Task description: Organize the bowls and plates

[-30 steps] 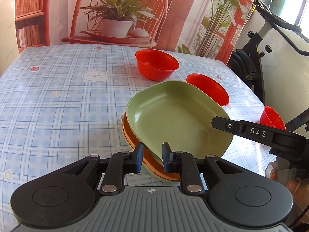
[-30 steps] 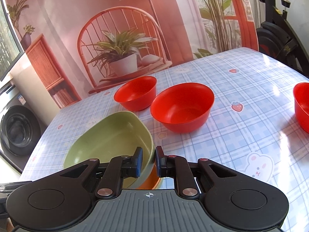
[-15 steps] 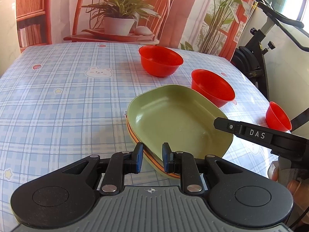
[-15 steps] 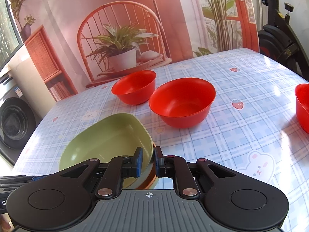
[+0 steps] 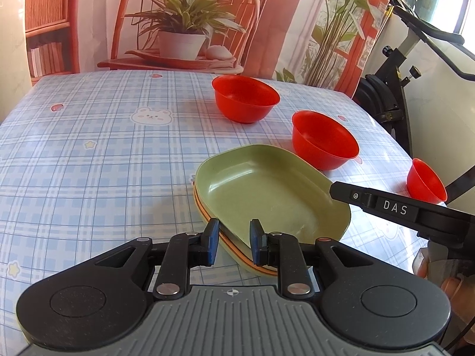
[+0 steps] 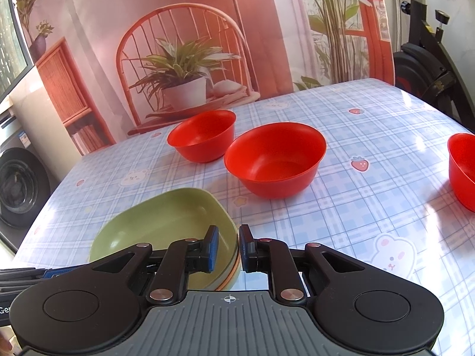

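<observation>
A green plate point(image 5: 267, 192) lies stacked on an orange plate point(image 5: 234, 252) with a further green edge below, on the checked table. My left gripper point(image 5: 233, 241) straddles the stack's near rim with jaws slightly apart, not pressing it. My right gripper point(image 6: 228, 247) straddles the stack's opposite rim point(image 6: 234, 255), jaws close around it, with a small gap showing. Three red bowls stand beyond: a far one point(image 5: 245, 99), a middle one point(image 5: 325, 141) and a small one at the right point(image 5: 426, 185). In the right wrist view they are the far bowl point(image 6: 203, 139), the middle bowl point(image 6: 276, 160) and the right-edge bowl point(image 6: 463, 169).
The table's point(image 5: 89, 148) right edge runs past the small bowl, with an exercise bike point(image 5: 394, 98) beyond it. A printed backdrop point(image 5: 184, 29) hangs behind the far edge. A washing machine point(image 6: 17, 184) stands left of the table.
The plate stack has settled flat on the table. Both grippers have drawn back and risen a little, so the bowls look farther away. The left jaws have opened slightly.
</observation>
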